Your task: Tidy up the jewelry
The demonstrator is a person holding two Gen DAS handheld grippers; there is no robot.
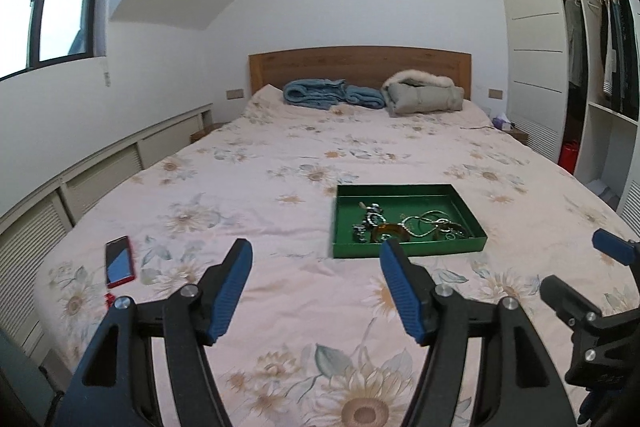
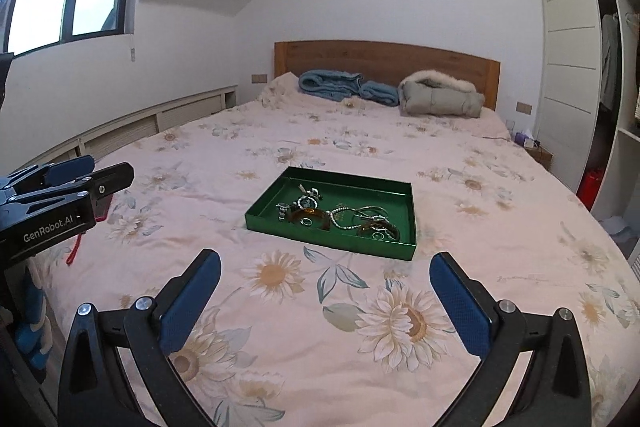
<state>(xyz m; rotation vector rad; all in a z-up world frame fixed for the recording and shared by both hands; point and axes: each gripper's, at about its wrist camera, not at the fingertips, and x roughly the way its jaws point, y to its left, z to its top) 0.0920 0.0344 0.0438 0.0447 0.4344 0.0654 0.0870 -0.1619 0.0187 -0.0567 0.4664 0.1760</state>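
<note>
- tray (image 2: 404, 223): green, flat on the bed (image 2: 360, 327), toward its foot.
- jewelry (image 2: 340, 217): tangled heap inside the tray; chains, rings and amber pieces.
- left tongs (image 1: 316, 263): released, nothing between the pads, held above the bed short of the tray's near edge.
- right tongs (image 2: 326, 271): released wide, empty, also short of the tray.
- phone (image 1: 119, 261): red, on the bed well left of the tray.
</note>
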